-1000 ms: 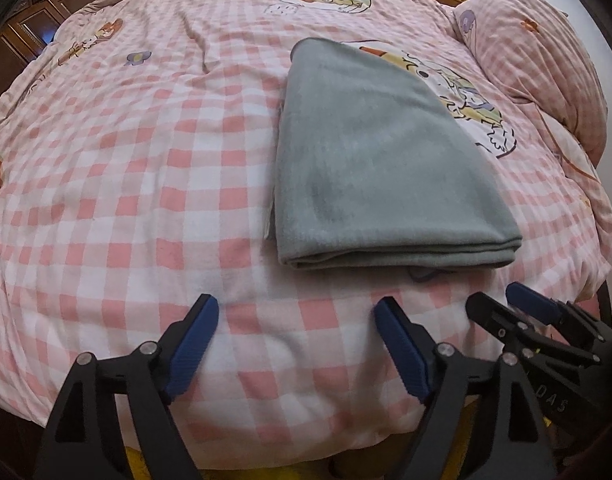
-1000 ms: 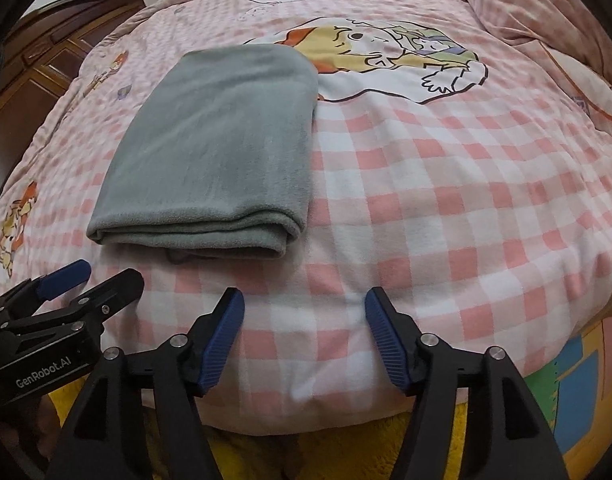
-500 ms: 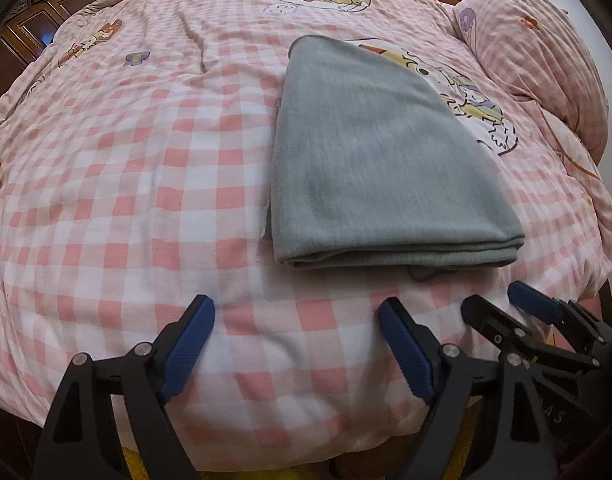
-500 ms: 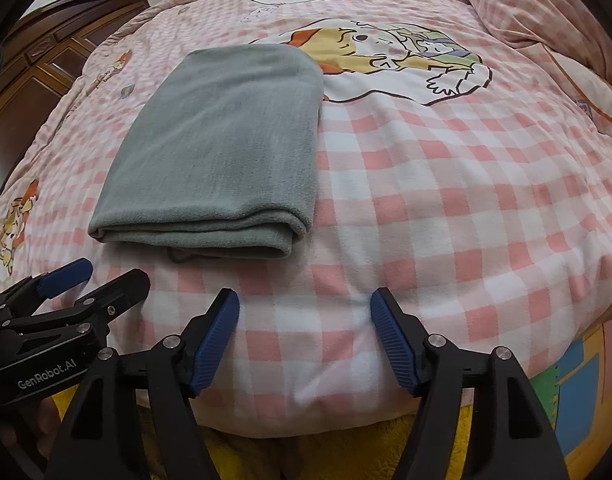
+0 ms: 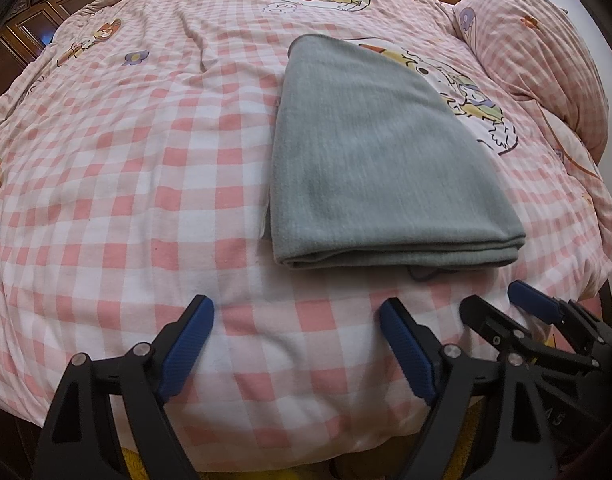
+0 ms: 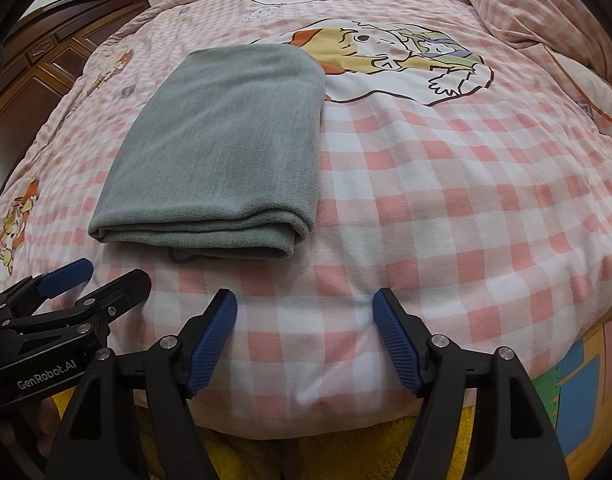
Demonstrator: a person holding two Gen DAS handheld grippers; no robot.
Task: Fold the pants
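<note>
The grey pants (image 5: 378,160) lie folded into a thick rectangle on the pink checked quilt (image 5: 125,180), their layered edge facing me. A dark cord (image 5: 422,276) peeks out under that edge. My left gripper (image 5: 293,304) hovers open over the quilt's near edge, short of the pants and a little to their left, with nothing between its blue pads. My right gripper (image 6: 303,296) is open and empty too, in front of the pants (image 6: 225,152) and to their right. Each gripper shows in the other's view: the right gripper (image 5: 494,298) and the left gripper (image 6: 113,272).
A checked pillow (image 5: 546,60) lies at the far right of the bed. Dark wooden cabinets (image 6: 37,72) stand along the left side. Cartoon prints (image 6: 386,56) cover the quilt beyond the pants. Yellow fuzzy fabric (image 6: 446,440) shows below the bed's near edge.
The right gripper's jaws stand slightly wider than a second ago. Both grippers and the pants stay in place.
</note>
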